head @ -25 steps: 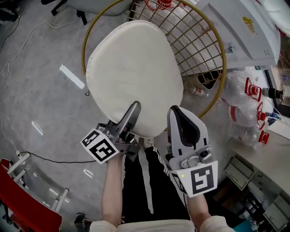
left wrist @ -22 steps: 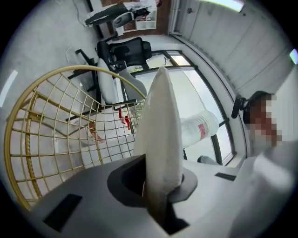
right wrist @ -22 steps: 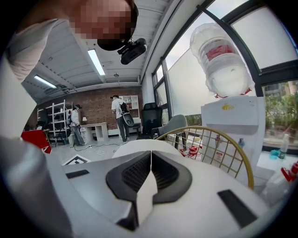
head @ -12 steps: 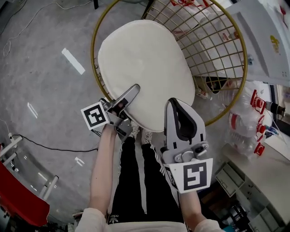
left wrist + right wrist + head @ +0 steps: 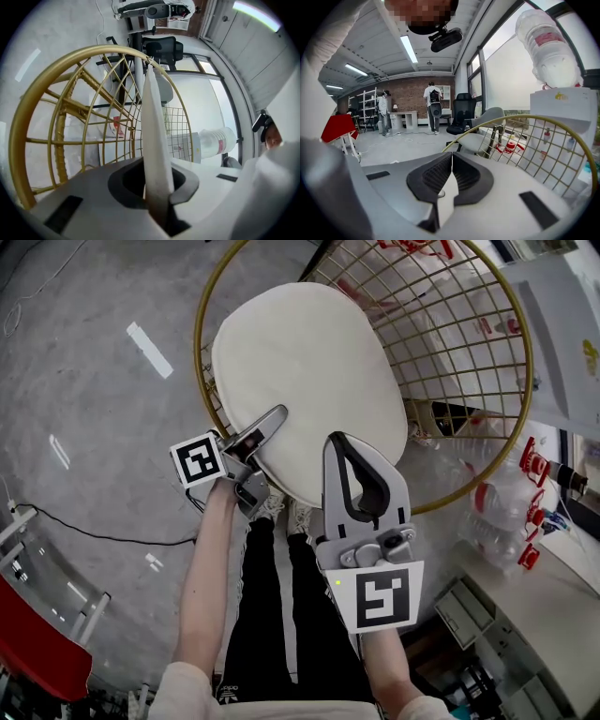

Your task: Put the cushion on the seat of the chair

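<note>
The cushion (image 5: 309, 381) is seen in the head view above the gold wire chair (image 5: 199, 338), gripped at its near edge by the left claw (image 5: 272, 421) and the right claw (image 5: 345, 448). In the left gripper view, its edge is pinched between narrowed jaws. In the right gripper view, a thin white hem is clamped likewise. Placing is judged under way; lowering flat onto the seat is called for, then release of both claws.

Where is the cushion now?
The cushion is at upper centre of the head view, over the gold wire chair; the left gripper and right gripper pinch its near edge.
</note>
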`<state>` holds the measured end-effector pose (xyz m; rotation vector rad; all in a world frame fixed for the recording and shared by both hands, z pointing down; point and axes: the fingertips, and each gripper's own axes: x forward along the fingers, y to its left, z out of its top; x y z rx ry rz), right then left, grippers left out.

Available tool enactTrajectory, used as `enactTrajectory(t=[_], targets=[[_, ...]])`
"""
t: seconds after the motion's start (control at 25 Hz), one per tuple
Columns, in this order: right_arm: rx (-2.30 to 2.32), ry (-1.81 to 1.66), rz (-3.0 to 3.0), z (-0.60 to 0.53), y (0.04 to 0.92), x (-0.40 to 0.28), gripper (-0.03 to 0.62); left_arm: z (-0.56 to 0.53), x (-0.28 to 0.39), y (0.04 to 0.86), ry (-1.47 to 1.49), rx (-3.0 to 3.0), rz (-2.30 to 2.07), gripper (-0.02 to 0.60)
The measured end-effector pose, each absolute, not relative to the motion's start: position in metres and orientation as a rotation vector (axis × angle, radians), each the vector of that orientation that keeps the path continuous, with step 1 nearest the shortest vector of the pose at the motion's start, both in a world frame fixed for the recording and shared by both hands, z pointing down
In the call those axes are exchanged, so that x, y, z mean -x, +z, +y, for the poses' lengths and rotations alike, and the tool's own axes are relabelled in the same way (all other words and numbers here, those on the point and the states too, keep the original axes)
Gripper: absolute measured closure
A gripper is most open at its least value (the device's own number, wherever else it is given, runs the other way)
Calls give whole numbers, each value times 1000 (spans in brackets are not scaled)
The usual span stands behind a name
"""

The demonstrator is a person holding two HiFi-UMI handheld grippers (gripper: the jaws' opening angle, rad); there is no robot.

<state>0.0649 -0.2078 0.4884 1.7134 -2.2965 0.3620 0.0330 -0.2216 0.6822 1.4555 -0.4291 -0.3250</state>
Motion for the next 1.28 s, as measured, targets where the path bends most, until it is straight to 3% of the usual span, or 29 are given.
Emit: enactTrajectory(t=[1.28], targets=[[-1624, 427, -2332, -213, 510, -36, 576, -233, -11, 735, -119, -1464, -605, 514]])
